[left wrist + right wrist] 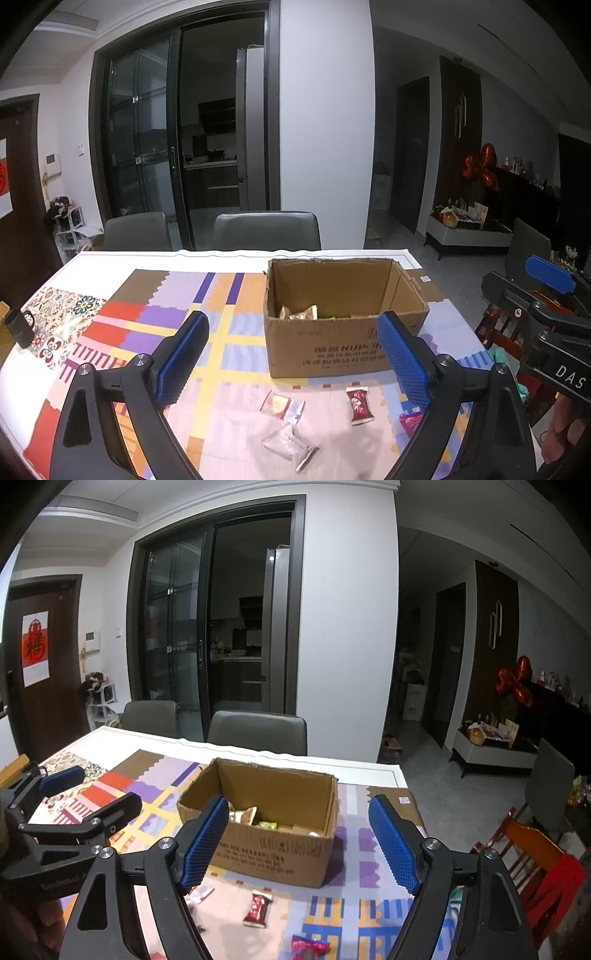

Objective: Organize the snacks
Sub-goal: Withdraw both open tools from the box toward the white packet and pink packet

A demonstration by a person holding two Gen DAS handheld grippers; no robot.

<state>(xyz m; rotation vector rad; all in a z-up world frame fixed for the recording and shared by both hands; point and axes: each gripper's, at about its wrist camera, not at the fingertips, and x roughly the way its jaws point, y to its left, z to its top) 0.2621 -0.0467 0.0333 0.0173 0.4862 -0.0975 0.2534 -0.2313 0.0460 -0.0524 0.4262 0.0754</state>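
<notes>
Your left gripper (291, 354) hangs above the near part of the table with its blue pads spread wide and nothing between them; your right gripper (297, 843) is likewise released and empty, its pads framing the cardboard box (271, 856).

In the left wrist view the box (332, 350) sits just right of centre on the patterned tablecloth (229, 332), top open, its long axis running left to right across the frame and its printed long side facing you. Inside, low against the near wall, lie a gold-brown packet (299, 313) and a green packet (327, 315); the right wrist view shows the same gold packet (243, 815) beside the green one (267, 825), with other pieces too dim to name.

Loose snacks lie on the cloth in front of the box. A dark red packet (359, 405) lies lower centre-right, long axis nearly vertical in the frame, tilted slightly with the top toward the left. A clear wrapper with a yellow-and-red snack (281, 405) lies left of it, long axis slanting down to the right. Below that, a clear silvery wrapper (291, 446) also slants down to the right. A pink packet (410, 421) peeks out beside the right-hand finger, mostly hidden, so its heading cannot be told.

A dark mug (20, 328) stands at the frame's left edge.
</notes>
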